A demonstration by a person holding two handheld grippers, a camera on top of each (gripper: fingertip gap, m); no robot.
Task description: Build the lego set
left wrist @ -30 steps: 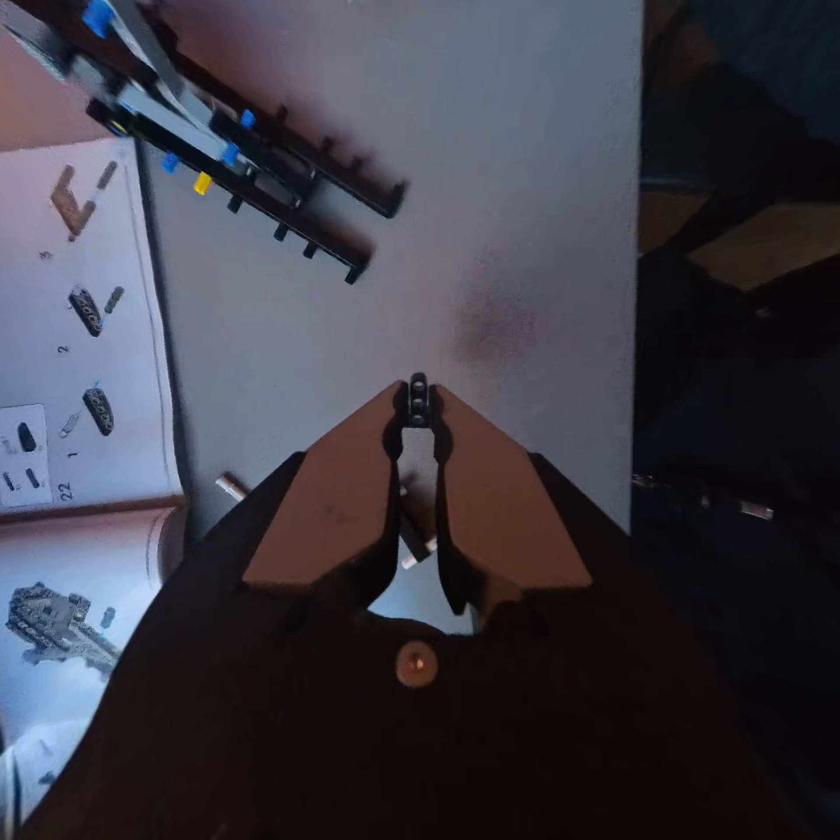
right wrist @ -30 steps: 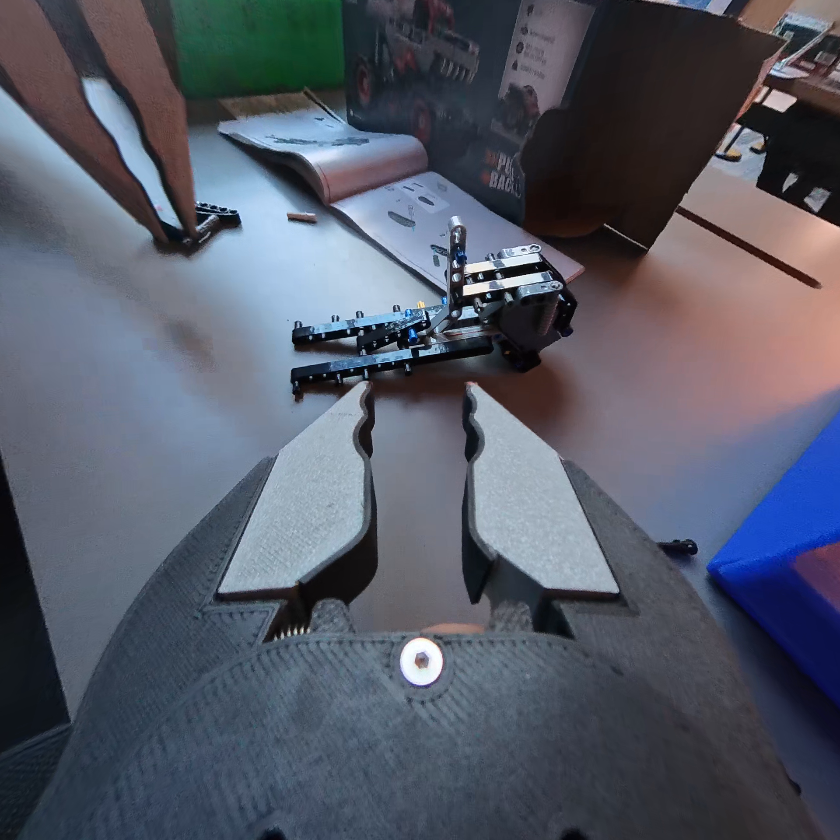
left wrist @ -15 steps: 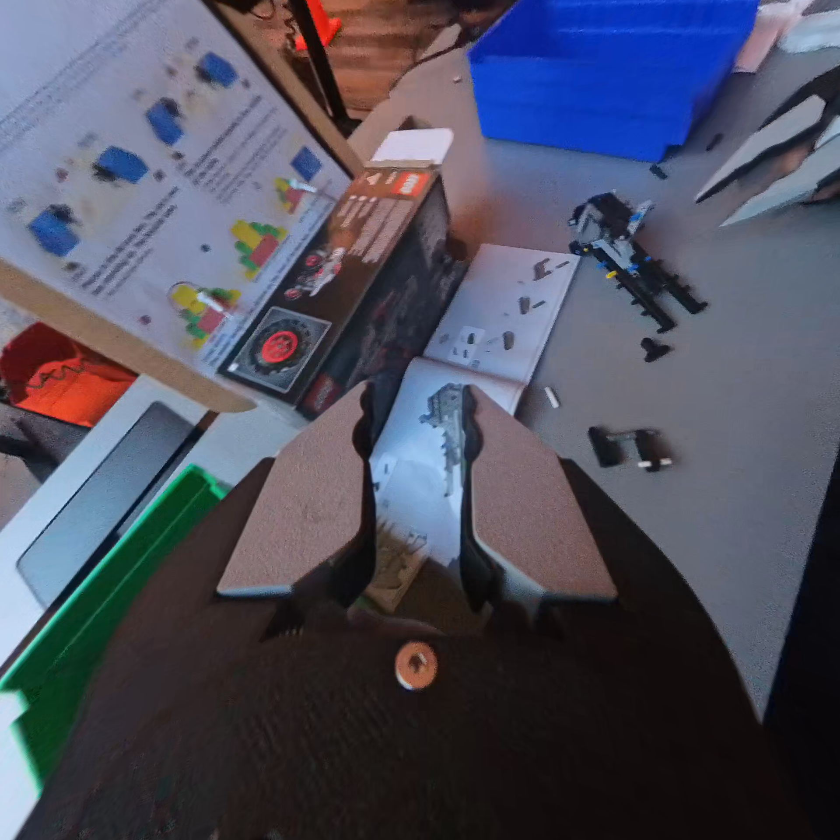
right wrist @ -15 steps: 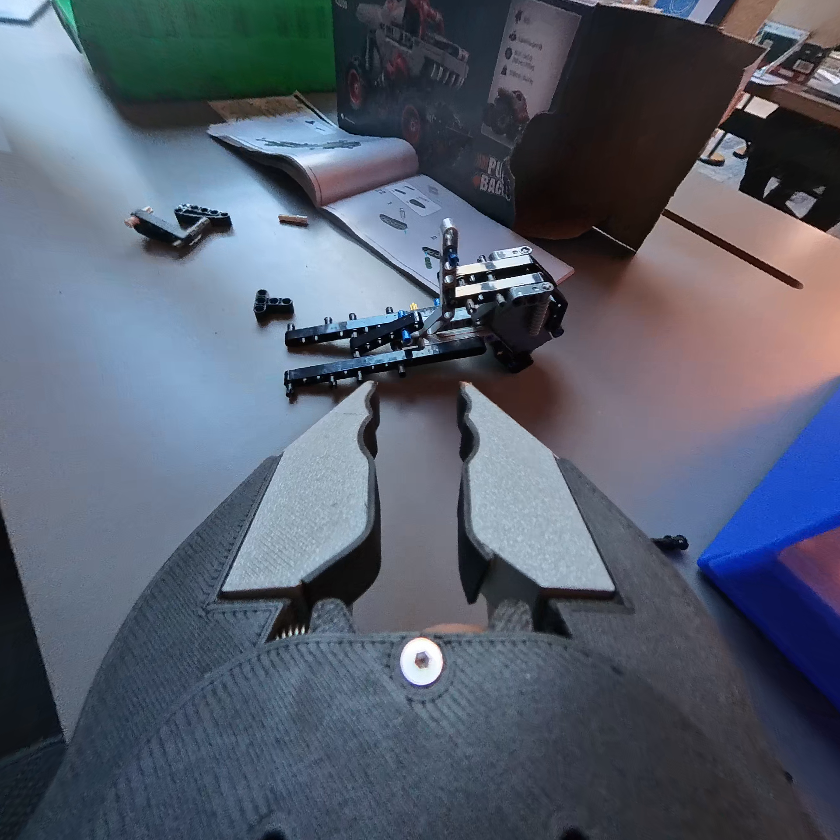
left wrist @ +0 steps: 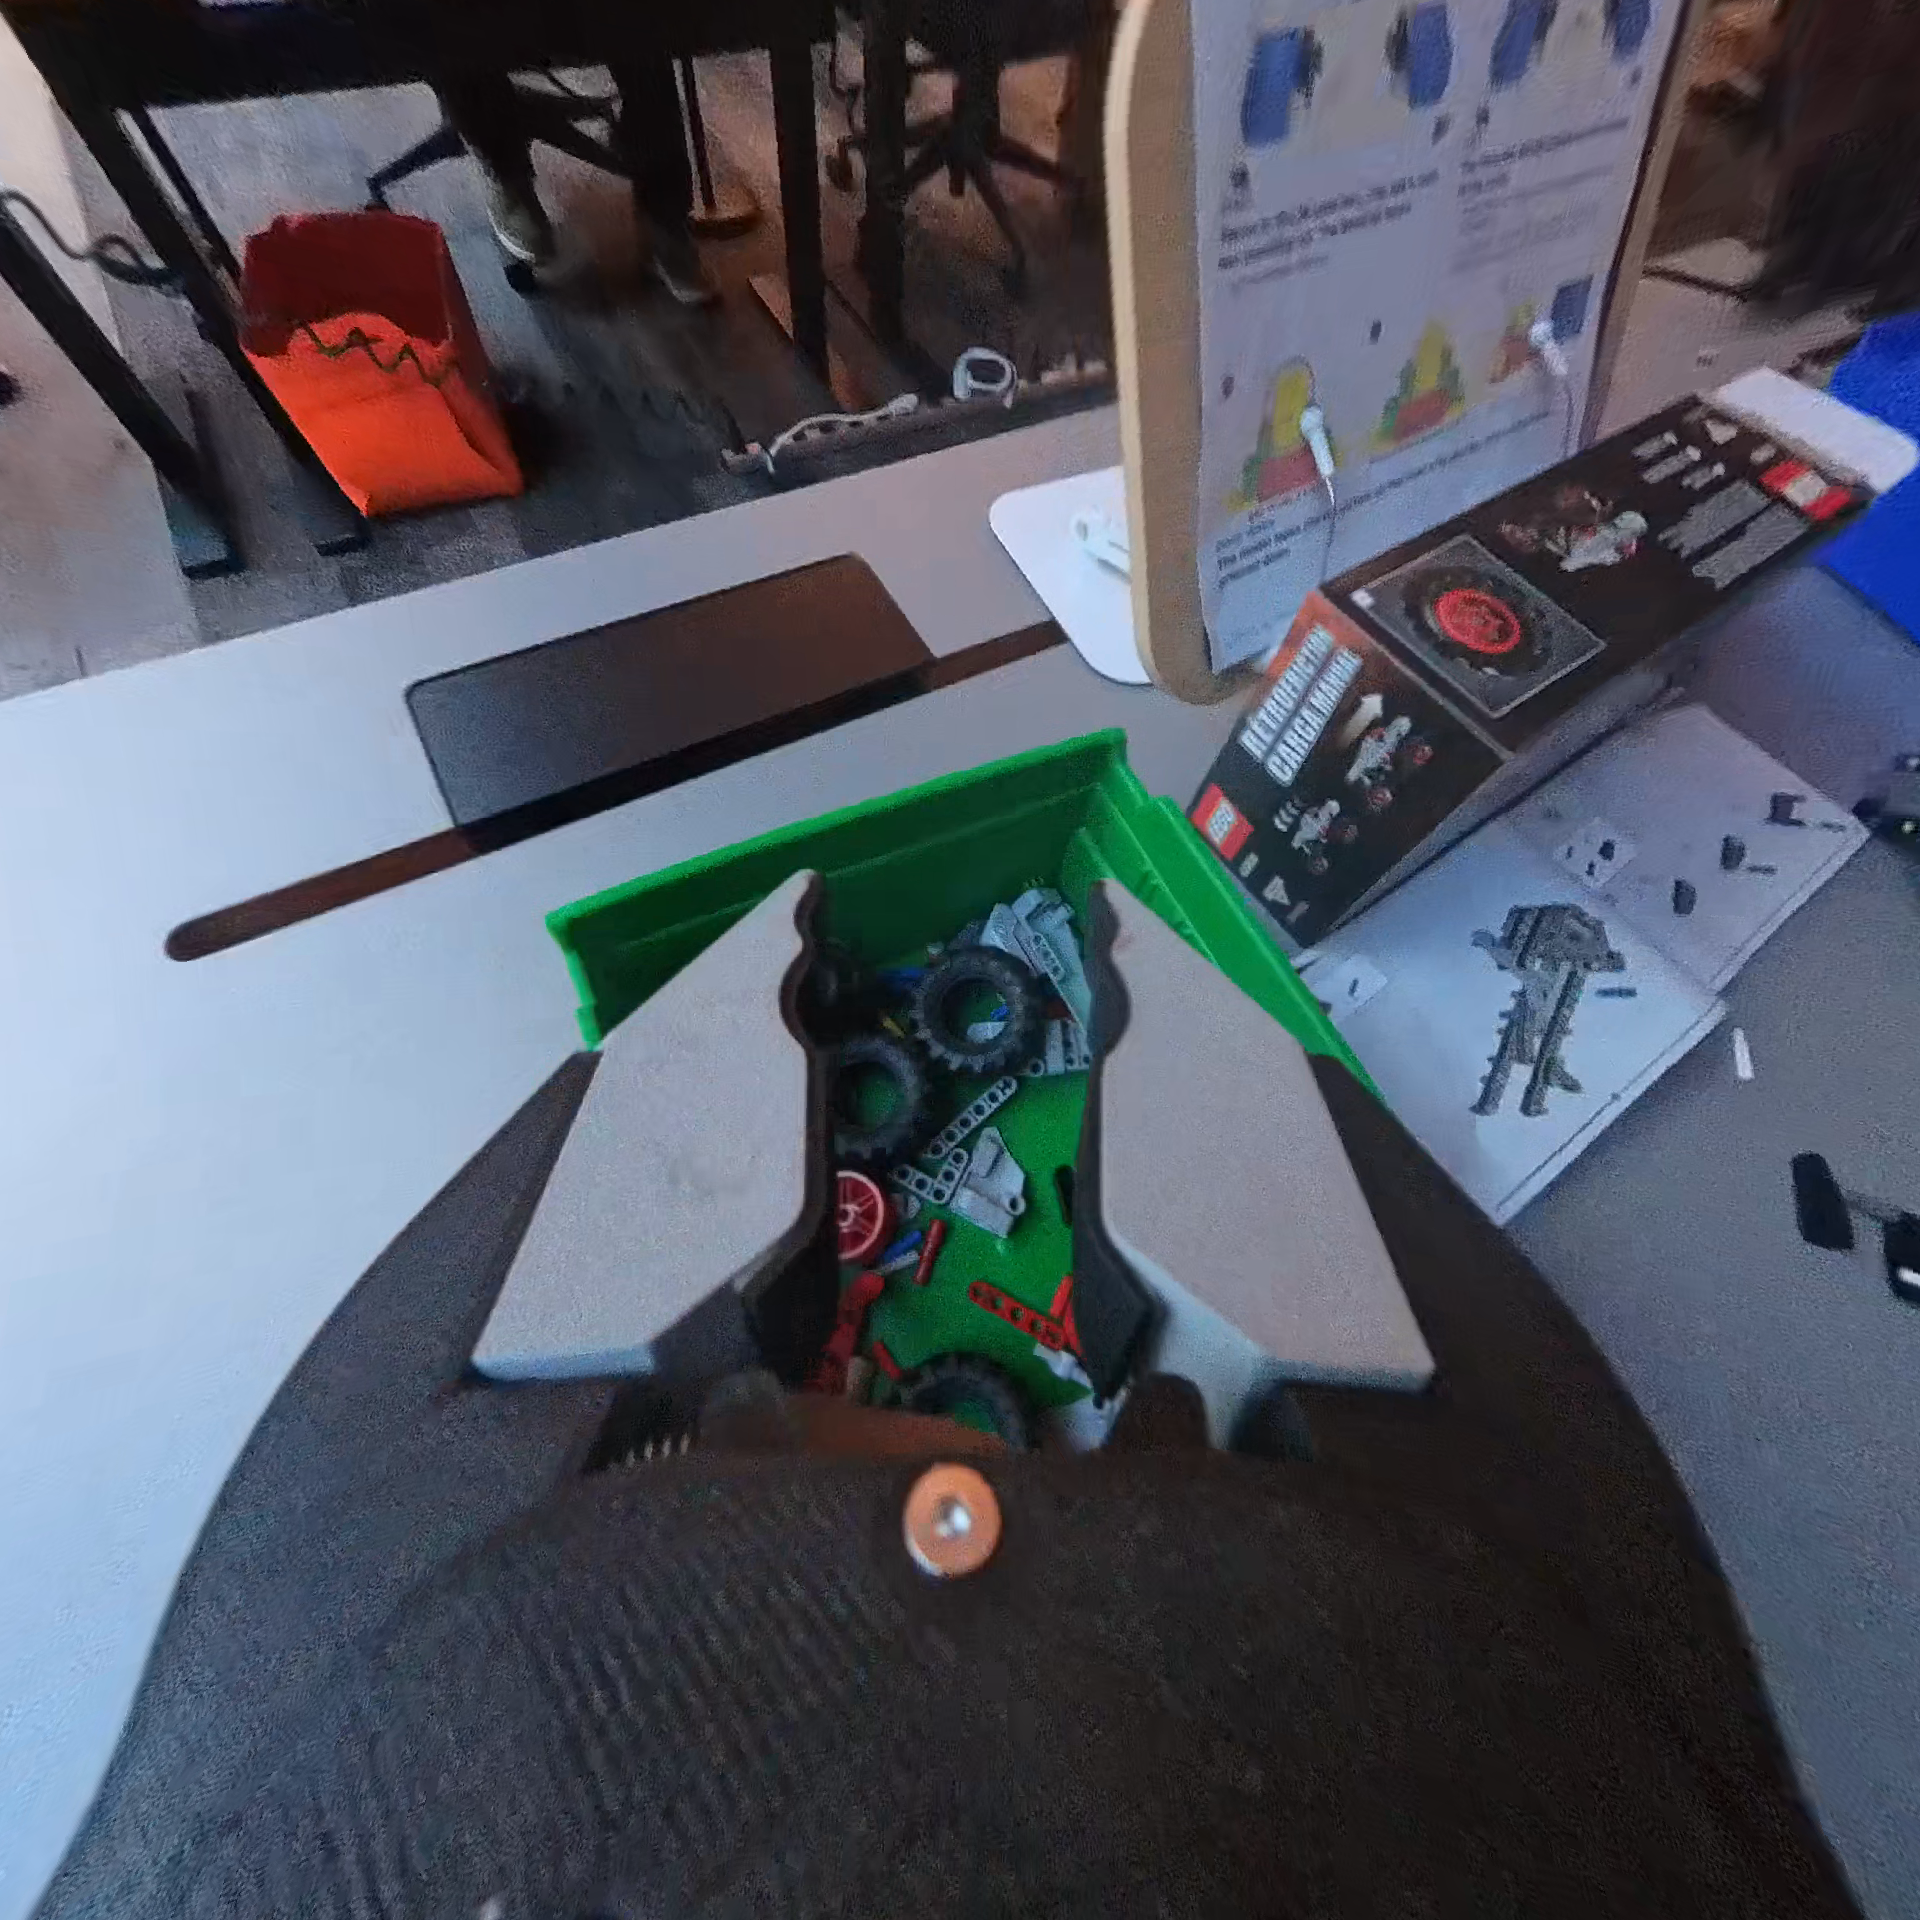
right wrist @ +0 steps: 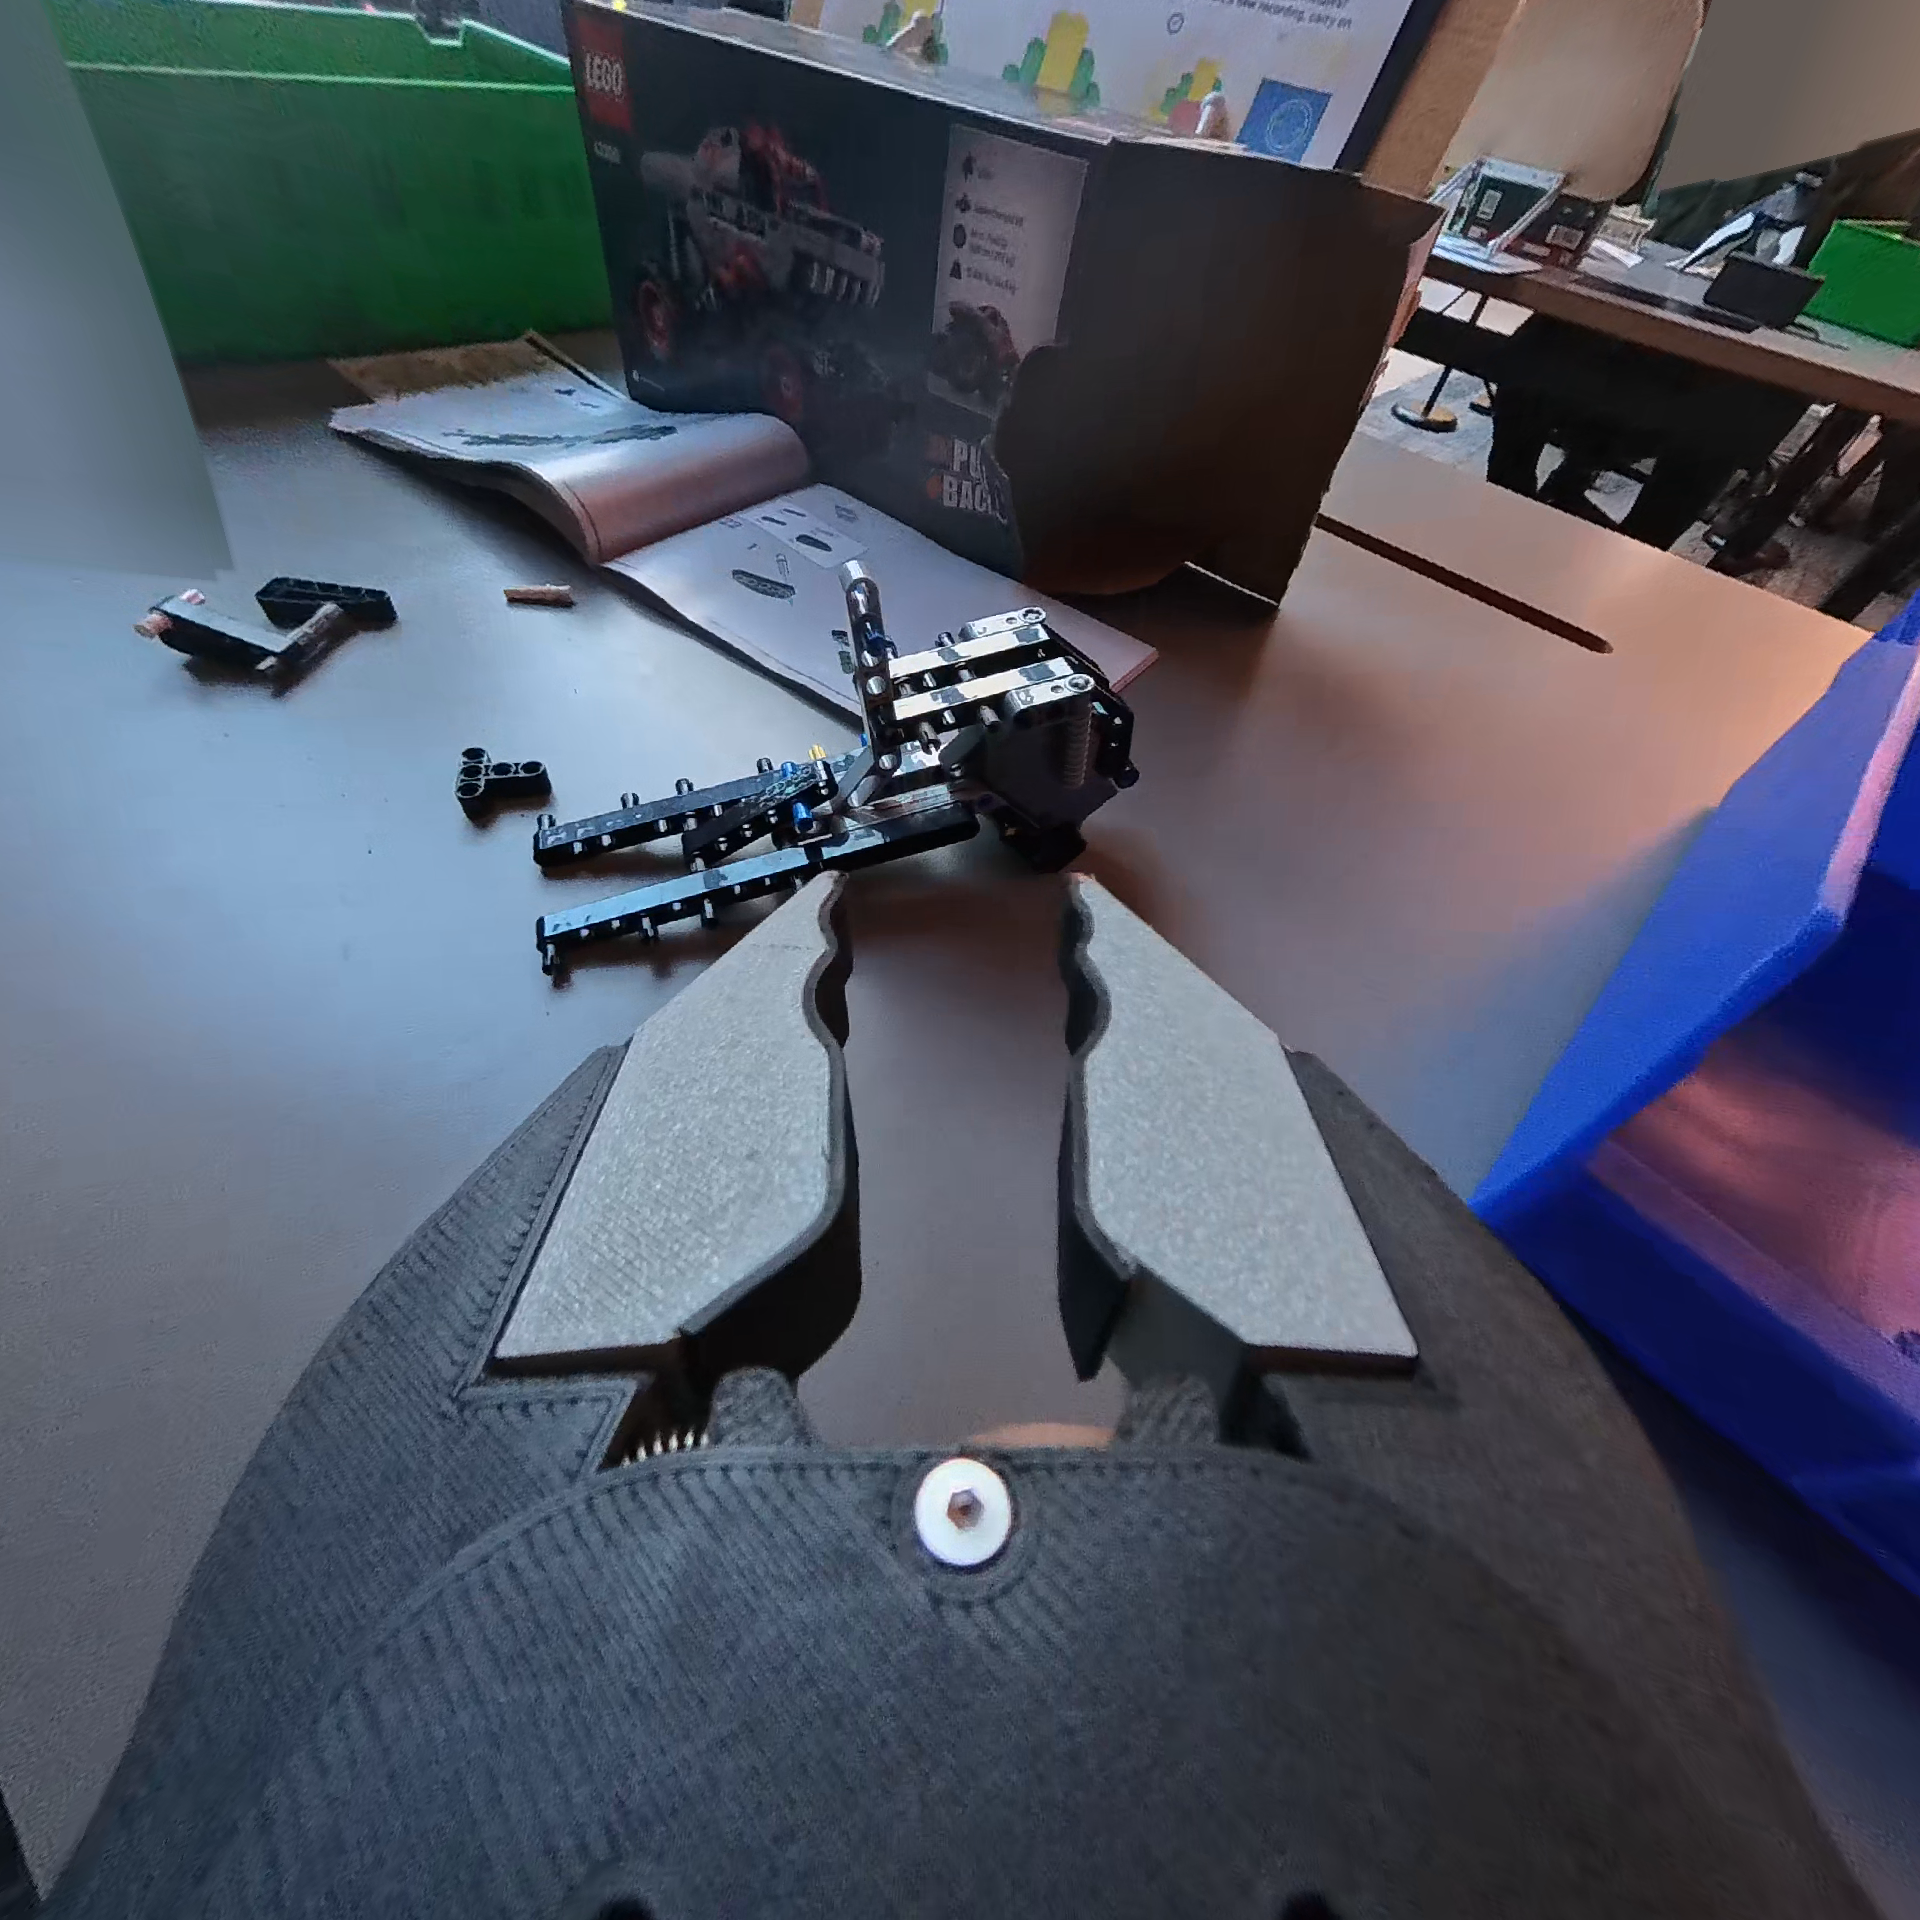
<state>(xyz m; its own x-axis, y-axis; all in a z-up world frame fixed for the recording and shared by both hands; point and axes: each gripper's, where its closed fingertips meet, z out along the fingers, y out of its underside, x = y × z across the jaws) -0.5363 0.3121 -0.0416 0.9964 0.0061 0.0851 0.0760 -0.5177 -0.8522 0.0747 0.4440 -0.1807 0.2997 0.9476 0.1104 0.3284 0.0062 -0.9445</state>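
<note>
My left gripper is open and empty, held over a green bin of loose parts: black tyres, grey beams, a red wheel hub. My right gripper is open and empty, low over the table just in front of the part-built black and grey model. A small black L-shaped piece lies left of the model. Two black pieces with tan pins lie farther left.
The open instruction booklet and the set's dark box lie behind the model; both show in the left wrist view, booklet and box. A blue bin stands at the right. An upright board stands behind the box.
My left gripper let go of the small black piece on the table, opened, and swung up and left over the green bin. My right gripper has hardly moved.
</note>
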